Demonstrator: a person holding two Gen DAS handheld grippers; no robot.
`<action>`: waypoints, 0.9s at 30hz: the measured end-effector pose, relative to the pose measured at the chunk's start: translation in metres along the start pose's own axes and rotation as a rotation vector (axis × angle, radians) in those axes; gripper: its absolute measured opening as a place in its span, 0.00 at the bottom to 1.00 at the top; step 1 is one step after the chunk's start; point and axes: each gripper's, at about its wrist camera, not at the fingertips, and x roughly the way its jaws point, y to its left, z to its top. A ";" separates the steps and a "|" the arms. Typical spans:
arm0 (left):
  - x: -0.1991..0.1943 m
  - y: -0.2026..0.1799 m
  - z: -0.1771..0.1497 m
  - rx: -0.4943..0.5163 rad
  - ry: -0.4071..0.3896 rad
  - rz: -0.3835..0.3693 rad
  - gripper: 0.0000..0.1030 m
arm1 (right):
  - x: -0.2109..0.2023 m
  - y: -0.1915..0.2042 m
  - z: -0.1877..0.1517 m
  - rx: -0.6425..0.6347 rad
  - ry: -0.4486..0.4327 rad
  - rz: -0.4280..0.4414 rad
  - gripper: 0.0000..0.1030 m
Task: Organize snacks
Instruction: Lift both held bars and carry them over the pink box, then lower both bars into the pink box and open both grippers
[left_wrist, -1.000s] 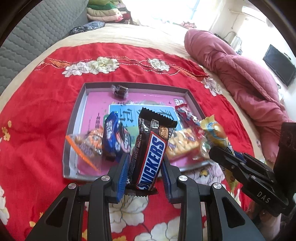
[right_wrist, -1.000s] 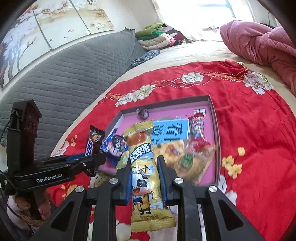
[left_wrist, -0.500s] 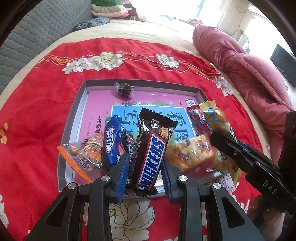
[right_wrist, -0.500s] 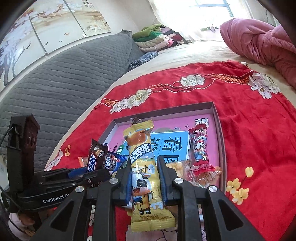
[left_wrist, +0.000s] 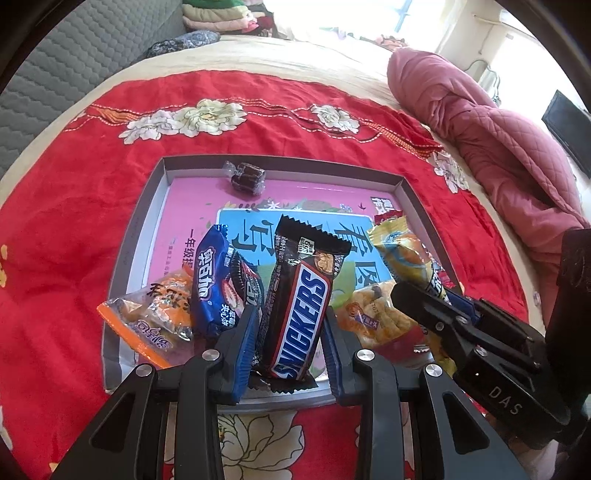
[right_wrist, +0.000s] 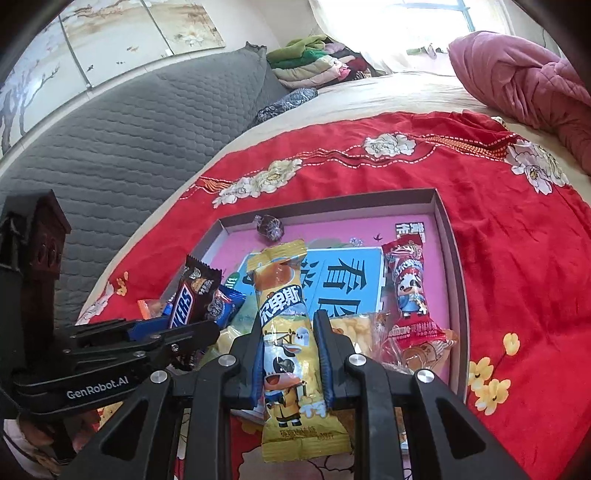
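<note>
My left gripper (left_wrist: 290, 317) is shut on a brown Snickers bar (left_wrist: 299, 310), held upright over the near edge of a grey box lid (left_wrist: 146, 214) with a pink and blue card inside. My right gripper (right_wrist: 286, 321) is shut on a long yellow snack pack with a cartoon cow (right_wrist: 286, 339), also above the lid's near side. In the lid lie a blue Oreo pack (left_wrist: 218, 280), an orange-edged clear snack bag (left_wrist: 155, 317), a bag of yellow crackers (left_wrist: 376, 317), a red cow-print stick pack (right_wrist: 408, 288) and a dark wrapped candy (left_wrist: 247, 177) at the far edge.
The lid rests on a red floral blanket (left_wrist: 74, 206) spread over a bed. A pink quilt (left_wrist: 491, 140) is bunched at the right. A grey padded headboard (right_wrist: 122, 129) and folded clothes (right_wrist: 314, 59) are at the far side.
Both grippers have moved forward over the lid's near edge with their snacks still held. The lid and its snacks now appear closer and larger in both views.
</note>
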 end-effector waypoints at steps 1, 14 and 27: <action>0.000 0.000 0.000 0.001 0.001 -0.002 0.34 | 0.001 -0.001 -0.001 0.004 0.003 -0.005 0.24; -0.001 0.001 0.004 -0.002 0.001 0.002 0.34 | 0.000 -0.003 0.000 0.013 -0.001 -0.029 0.27; -0.003 0.002 0.003 -0.004 0.003 0.004 0.34 | -0.003 -0.002 0.001 0.011 0.001 -0.024 0.30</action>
